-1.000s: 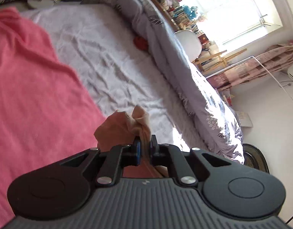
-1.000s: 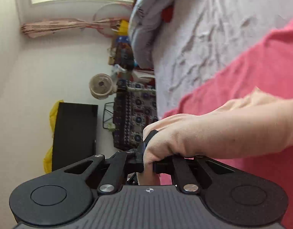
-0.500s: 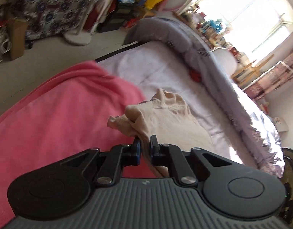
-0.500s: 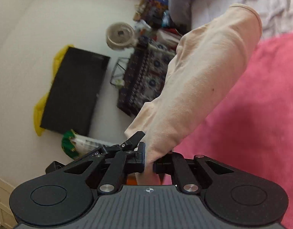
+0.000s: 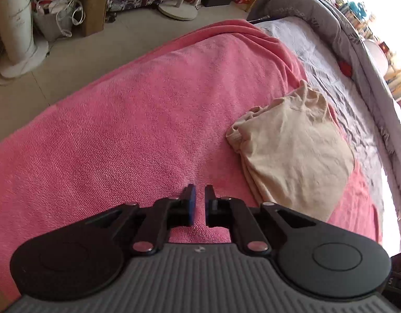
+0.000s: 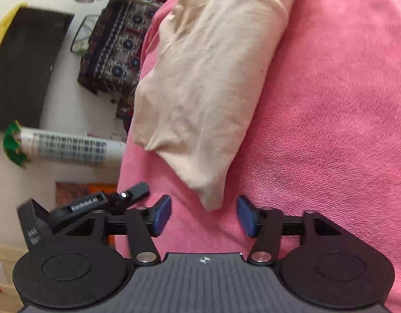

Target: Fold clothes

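A beige garment (image 5: 292,151) lies folded in a rough bundle on the pink blanket (image 5: 148,130). It also shows in the right wrist view (image 6: 208,78), with one corner reaching down between the open fingers. My left gripper (image 5: 199,195) is empty, its jaws nearly closed with a narrow gap, to the left of the garment above the blanket. My right gripper (image 6: 204,214) is open and empty, just behind the garment's near corner.
The pink blanket (image 6: 331,130) covers the near part of a bed with a grey sheet (image 5: 331,60) and grey duvet (image 5: 357,39). Beyond the bed edge are the floor, a white tower fan (image 5: 15,26), a patterned cloth (image 6: 117,47) and clutter.
Both grippers held the beige garment up and have let it go. It now lies on the pink blanket. The right gripper has opened wide; the left has drawn back to the left.
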The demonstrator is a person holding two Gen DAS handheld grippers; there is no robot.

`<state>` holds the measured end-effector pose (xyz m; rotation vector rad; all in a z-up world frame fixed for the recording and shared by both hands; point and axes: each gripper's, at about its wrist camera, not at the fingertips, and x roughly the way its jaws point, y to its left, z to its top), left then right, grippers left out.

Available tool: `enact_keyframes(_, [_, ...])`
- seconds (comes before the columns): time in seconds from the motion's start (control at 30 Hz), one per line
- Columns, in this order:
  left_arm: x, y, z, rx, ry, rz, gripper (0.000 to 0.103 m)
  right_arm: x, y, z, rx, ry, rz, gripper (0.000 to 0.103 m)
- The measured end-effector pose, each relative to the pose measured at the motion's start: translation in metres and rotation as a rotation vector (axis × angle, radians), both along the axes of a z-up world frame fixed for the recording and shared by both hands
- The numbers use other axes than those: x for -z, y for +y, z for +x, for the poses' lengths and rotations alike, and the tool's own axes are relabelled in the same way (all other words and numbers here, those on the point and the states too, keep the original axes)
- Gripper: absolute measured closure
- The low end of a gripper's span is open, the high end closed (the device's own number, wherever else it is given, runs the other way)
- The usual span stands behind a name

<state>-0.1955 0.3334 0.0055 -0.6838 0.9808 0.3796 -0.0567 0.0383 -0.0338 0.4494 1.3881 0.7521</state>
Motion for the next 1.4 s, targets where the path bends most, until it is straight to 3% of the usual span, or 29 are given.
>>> enact_keyframes(0.1, [-0.023, -0.026, 0.001, 0.081, 0.016, 0.116, 0.055, -0.031, -0.013, -0.024, -0.069, -0.182, -0.149, 0.025])
enact_keyframes(0.17, [-0.035, -0.049, 0.006, 0.147, 0.015, 0.164, 0.052, -0.041, -0.025, -0.029, -0.056, -0.241, -0.223, 0.020])
enact_keyframes(0.23, [-0.040, -0.074, 0.015, 0.208, 0.021, 0.195, 0.039, -0.047, -0.042, -0.025, -0.015, -0.255, -0.270, 0.014])
enact_keyframes(0.3, [-0.039, -0.100, 0.028, 0.265, 0.027, 0.217, 0.033, -0.047, -0.055, -0.024, 0.025, -0.260, -0.310, 0.014])
enact_keyframes(0.53, [-0.032, -0.189, 0.083, 0.444, 0.034, 0.190, 0.031, -0.051, -0.120, -0.018, 0.169, -0.347, -0.456, 0.010])
enact_keyframes(0.8, [-0.026, -0.300, 0.125, 0.593, 0.088, 0.260, 0.028, -0.057, -0.223, -0.032, 0.302, -0.350, -0.557, 0.007])
enact_keyframes(1.07, [0.001, -0.383, 0.152, 0.656, 0.311, 0.391, 0.022, -0.050, -0.298, -0.042, 0.354, -0.274, -0.571, 0.006])
enact_keyframes(1.17, [0.011, -0.397, 0.157, 0.654, 0.374, 0.390, 0.011, -0.046, -0.307, -0.048, 0.325, -0.259, -0.583, 0.006])
enact_keyframes(1.4, [0.035, -0.403, 0.158, 0.631, 0.505, 0.402, 0.010, -0.032, -0.307, -0.055, 0.267, -0.210, -0.581, 0.005])
